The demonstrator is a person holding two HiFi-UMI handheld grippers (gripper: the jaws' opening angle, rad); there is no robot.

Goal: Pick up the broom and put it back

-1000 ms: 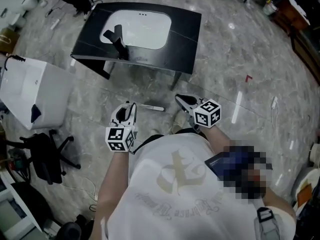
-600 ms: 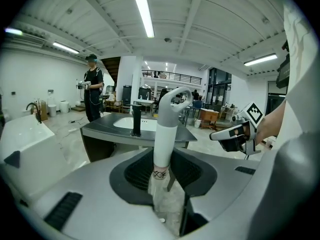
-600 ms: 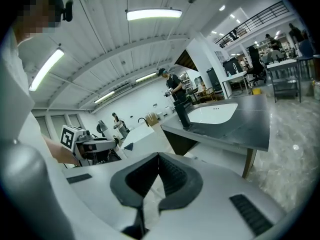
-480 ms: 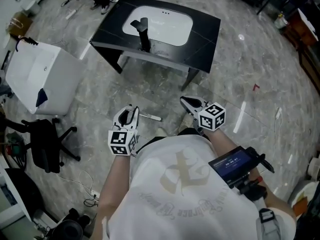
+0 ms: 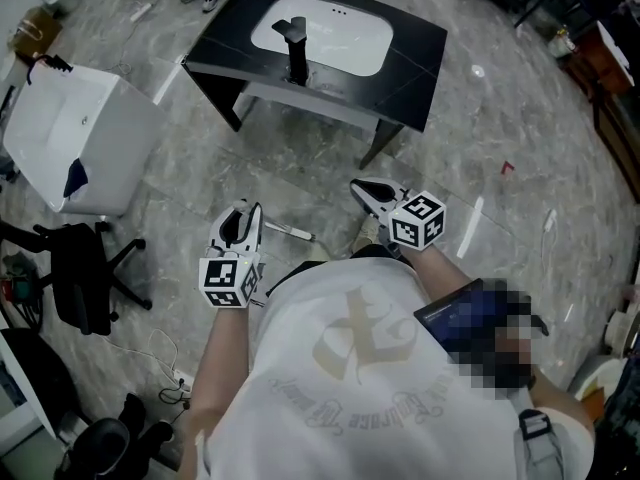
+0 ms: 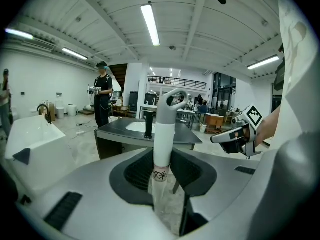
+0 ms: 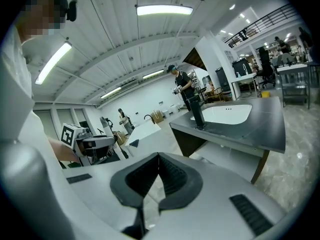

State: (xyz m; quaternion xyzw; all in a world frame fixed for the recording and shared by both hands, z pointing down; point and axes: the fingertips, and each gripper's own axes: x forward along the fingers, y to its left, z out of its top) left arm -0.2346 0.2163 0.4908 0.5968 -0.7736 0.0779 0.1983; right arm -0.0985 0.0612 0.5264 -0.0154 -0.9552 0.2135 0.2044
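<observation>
L gripper (image 6: 163, 153): your fingers pinch broom (image 6: 165, 124) handle.
R gripper (image 7: 158, 155): your fingers pressed together, empty.

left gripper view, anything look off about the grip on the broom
The left hand-held gripper is shut on the white broom handle just below its grey hanging-loop end, so it could swing; the brush end is out of view. Nothing looks spilled or damaged.

Steep overhead view (sink (image 5: 352, 44) shared)
</observation>
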